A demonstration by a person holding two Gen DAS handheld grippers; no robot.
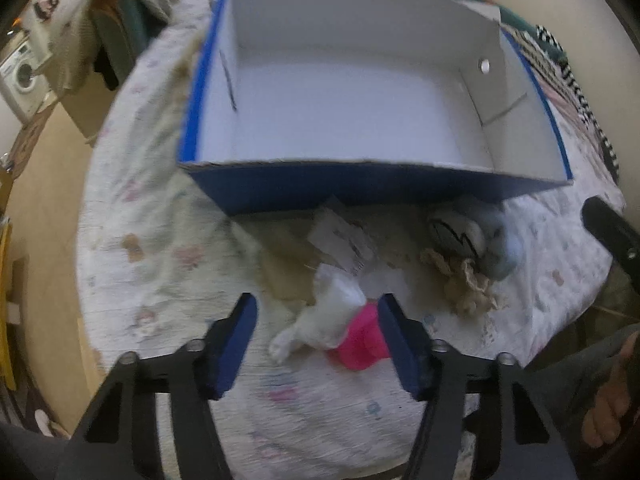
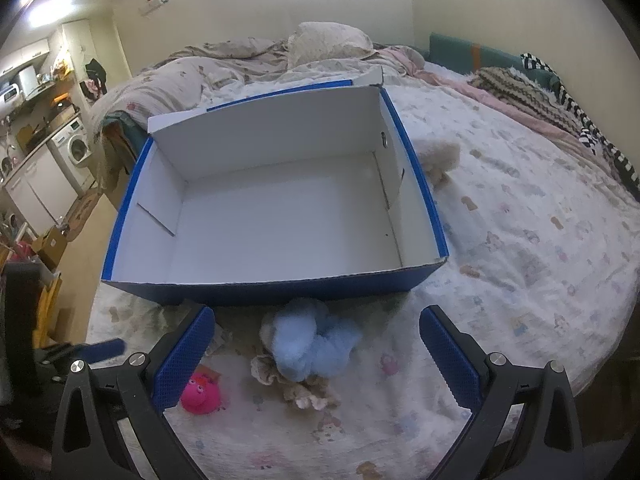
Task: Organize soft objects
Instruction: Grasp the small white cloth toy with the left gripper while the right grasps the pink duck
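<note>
Both tongs wide apart over soft toys on the bed, in front of a blue box.

The blue box point(image 2: 276, 280), white inside, sits on the patterned bedspread point(image 2: 520, 240) near the bed's left edge. The left tongs point(image 1: 318, 340) gape wide with nothing gripped; a white plush point(image 1: 320, 320) and pink plush point(image 1: 362, 346) lie between their fingers, the pink one against the right finger. The right tongs point(image 2: 316, 356) also gape wide, over a light blue plush point(image 2: 308, 344) lying on a beige ruffled plush point(image 2: 300, 392) just before the box's near wall.
</note>
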